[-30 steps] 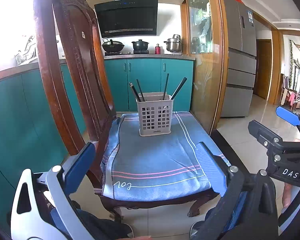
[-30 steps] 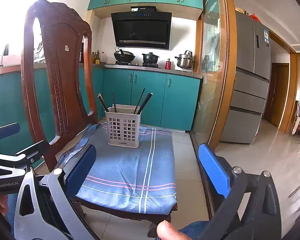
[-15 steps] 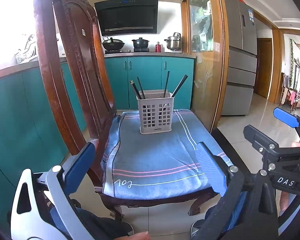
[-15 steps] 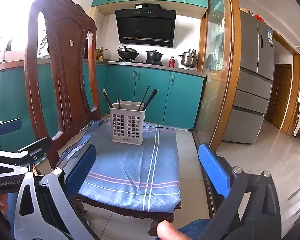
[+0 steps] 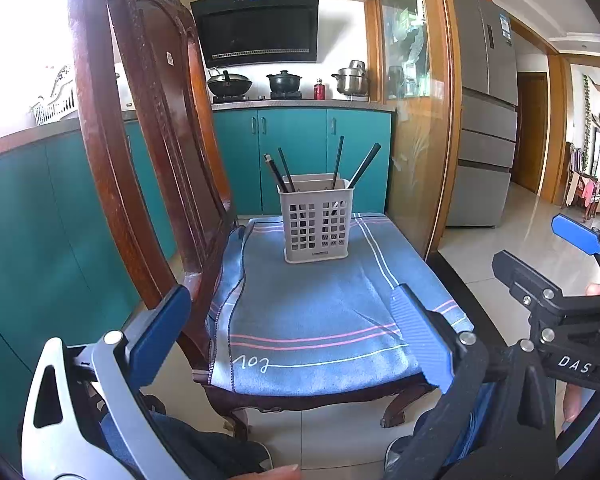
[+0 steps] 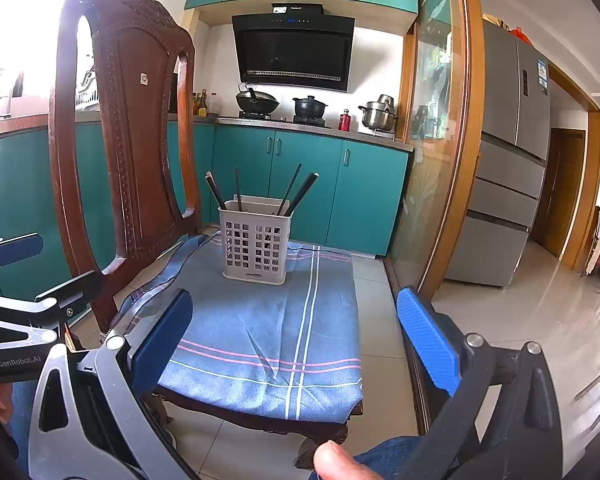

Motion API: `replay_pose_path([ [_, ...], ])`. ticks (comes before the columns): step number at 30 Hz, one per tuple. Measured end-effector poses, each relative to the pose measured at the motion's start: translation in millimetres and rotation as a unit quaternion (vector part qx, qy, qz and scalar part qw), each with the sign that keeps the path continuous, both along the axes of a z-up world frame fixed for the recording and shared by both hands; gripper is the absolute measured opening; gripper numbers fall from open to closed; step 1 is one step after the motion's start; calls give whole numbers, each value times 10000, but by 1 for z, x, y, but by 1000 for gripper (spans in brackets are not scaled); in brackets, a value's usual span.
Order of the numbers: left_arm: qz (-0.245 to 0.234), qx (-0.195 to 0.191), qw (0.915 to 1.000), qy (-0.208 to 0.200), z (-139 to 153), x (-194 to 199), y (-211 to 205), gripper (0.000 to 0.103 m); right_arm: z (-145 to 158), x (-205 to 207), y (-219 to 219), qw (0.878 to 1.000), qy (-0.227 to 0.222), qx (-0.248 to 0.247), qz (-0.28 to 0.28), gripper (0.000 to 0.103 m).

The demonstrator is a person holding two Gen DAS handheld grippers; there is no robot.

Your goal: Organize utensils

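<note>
A pale slotted utensil holder stands upright at the far end of a chair seat covered by a blue striped cloth. Several dark chopsticks lean inside it. My left gripper is open and empty, held back from the seat's near edge. My right gripper is also open and empty, hanging over the near right part of the seat. Each gripper appears at the edge of the other's view.
The wooden chair back rises on the left. Teal cabinets and a stove with pots line the back wall. A glass door and a fridge stand on the right, with tiled floor.
Both views have drifted slightly back and lower from the holder, which sits smaller and lower in frame. Both grippers stay open and empty.
</note>
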State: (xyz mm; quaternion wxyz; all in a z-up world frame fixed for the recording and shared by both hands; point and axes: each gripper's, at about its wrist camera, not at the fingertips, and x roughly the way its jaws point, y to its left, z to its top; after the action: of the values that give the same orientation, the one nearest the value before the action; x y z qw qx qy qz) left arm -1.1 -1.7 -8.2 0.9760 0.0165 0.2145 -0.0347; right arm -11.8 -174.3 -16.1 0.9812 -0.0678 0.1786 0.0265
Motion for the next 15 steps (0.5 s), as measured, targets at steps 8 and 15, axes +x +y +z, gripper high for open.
replay_pose_path([
  [8, 17, -2, 10000, -6, 0, -1, -1, 100, -1, 0, -1, 10000, 19, 33, -20, 100],
  [15, 15, 4, 10000, 13, -1, 0, -1, 100, -1, 0, -1, 10000, 23, 34, -25, 100],
])
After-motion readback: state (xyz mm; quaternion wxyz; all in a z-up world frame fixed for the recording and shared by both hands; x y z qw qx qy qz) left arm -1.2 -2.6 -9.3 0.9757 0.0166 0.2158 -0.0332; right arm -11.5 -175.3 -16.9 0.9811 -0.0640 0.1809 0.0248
